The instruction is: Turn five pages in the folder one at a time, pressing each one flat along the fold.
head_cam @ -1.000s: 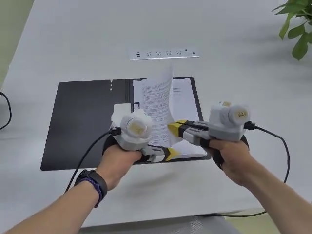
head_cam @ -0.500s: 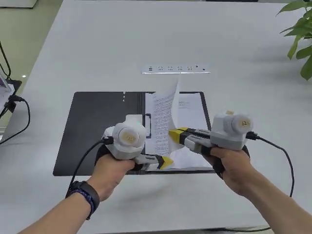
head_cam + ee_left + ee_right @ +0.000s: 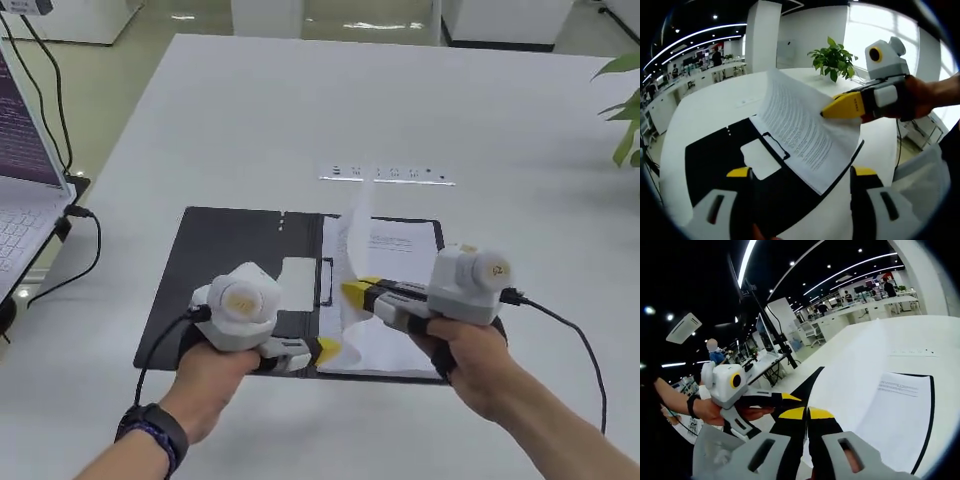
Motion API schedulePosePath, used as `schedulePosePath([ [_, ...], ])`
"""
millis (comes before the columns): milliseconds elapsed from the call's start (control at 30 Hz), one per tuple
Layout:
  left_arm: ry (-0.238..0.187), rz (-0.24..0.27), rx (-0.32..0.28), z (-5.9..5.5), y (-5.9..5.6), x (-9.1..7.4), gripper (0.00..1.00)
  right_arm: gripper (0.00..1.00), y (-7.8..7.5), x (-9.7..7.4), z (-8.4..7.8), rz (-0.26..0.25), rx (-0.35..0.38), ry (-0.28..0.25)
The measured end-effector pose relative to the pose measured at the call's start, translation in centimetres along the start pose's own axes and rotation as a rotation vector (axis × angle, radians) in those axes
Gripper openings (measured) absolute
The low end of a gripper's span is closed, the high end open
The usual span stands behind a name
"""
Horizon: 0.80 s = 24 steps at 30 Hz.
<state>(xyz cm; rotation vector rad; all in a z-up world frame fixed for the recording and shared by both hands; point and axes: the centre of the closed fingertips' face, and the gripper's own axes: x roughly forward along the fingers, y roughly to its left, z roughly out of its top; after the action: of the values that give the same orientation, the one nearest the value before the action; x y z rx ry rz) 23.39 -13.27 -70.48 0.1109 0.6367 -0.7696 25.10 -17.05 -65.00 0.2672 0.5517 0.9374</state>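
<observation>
Folder point(image 3: 225, 270) lies open and flat on the white table point(image 3: 300, 110). Its black left cover is bare, and a stack of printed sheets point(image 3: 400, 245) sits on its right half beside a clip point(image 3: 325, 282) at the spine. One page point(image 3: 352, 240) stands up from that stack, nearly vertical, its top curling toward nine o'clock.

The right gripper point(image 3: 352, 290) comes in from four o'clock with its yellow-tipped jaws pressed together on the page's near edge, low on the sheet. In the right gripper view the two tips meet with hardly a slit between them.

The left gripper point(image 3: 322, 350) sits at six o'clock of the folder, over its near edge beside the spine, pointing toward three o'clock. In the left gripper view its jaws stand wide apart and grip nothing. Whether they touch the folder I cannot tell.

A power strip point(image 3: 387, 174) lies at twelve o'clock, just past the folder. A laptop point(image 3: 20, 170) shows at ten o'clock, plant leaves point(image 3: 628, 120) at two o'clock.
</observation>
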Motion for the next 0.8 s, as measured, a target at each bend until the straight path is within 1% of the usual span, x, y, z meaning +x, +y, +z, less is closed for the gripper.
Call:
schedulePosePath([
  [200, 0.0, 0.031, -0.005, -0.8, 1.2, -1.7, 0.8, 0.0, 1.5, 1.3, 0.1, 0.032, -0.012, 0.011],
  [267, -0.006, 0.044, -0.021, -1.1, 1.6, -2.1, 0.79, 0.0, 1.9, 1.7, 0.1, 0.043, -0.011, 0.012],
  [333, -0.007, 0.052, -0.034, -1.4, 1.9, -2.4, 0.8, 0.0, 2.2, 2.1, 0.1, 0.048, 0.002, 0.008],
  [433, -0.008, 0.062, -0.046, -1.9, 2.1, -3.0, 0.8, 0.0, 3.1, 3.1, 0.4, 0.064, 0.028, -0.007],
  [600, -0.008, 0.082, -0.065, -2.8, 2.5, -4.1, 0.8, 0.0, 4.2, 4.5, 0.3, 0.09, 0.047, -0.008],
  [667, -0.006, 0.09, -0.073, -3.3, 2.7, -4.6, 0.8, 0.0, 4.5, 5.1, 0.3, 0.096, 0.064, -0.01],
  [800, -0.004, 0.11, -0.085, -4.1, 3.4, -5.6, 0.8, 0.0, 4.7, 5.9, 0.1, 0.097, 0.09, -0.013],
])
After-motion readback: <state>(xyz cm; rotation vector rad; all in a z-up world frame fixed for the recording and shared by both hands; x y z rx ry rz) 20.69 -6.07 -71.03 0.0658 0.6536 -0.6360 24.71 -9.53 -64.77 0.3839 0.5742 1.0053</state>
